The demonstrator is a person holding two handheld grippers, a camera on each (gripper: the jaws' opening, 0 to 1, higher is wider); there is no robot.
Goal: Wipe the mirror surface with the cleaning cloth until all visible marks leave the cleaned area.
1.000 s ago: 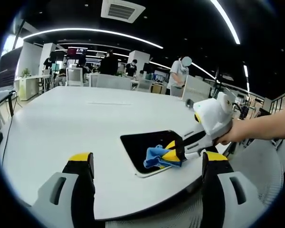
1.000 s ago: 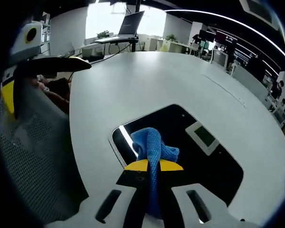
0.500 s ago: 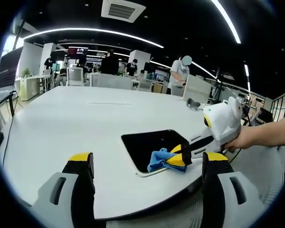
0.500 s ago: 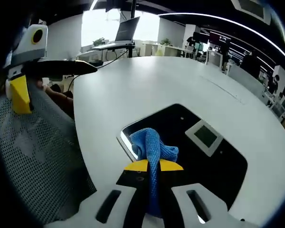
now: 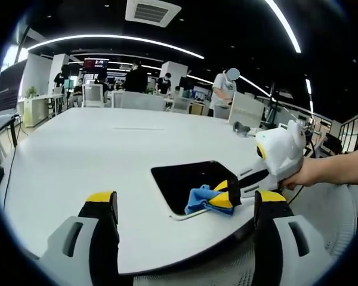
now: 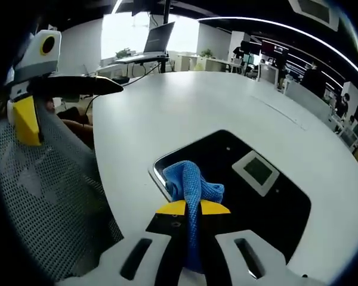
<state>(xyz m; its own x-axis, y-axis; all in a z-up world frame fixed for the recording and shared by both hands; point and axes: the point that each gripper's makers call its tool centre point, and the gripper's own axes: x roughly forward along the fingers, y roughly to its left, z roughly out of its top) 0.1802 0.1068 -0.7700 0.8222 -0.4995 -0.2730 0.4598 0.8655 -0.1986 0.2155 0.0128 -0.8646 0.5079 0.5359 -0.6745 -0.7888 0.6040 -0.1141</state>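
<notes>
The right tongs (image 6: 193,208) are clenched on the blue cleaning cloth (image 6: 193,186), whose bunched end sticks out just ahead of their yellow tips and rests on the near corner of the dark mirror (image 6: 250,190) lying flat on the white counter (image 6: 185,101). The left tongs (image 5: 185,205) are released, jaws wide apart, holding nothing. They hover near the counter edge, with the mirror (image 5: 191,179) and cloth (image 5: 200,199) ahead between their tips and the right tongs (image 5: 225,195) reaching in from the right.
</notes>
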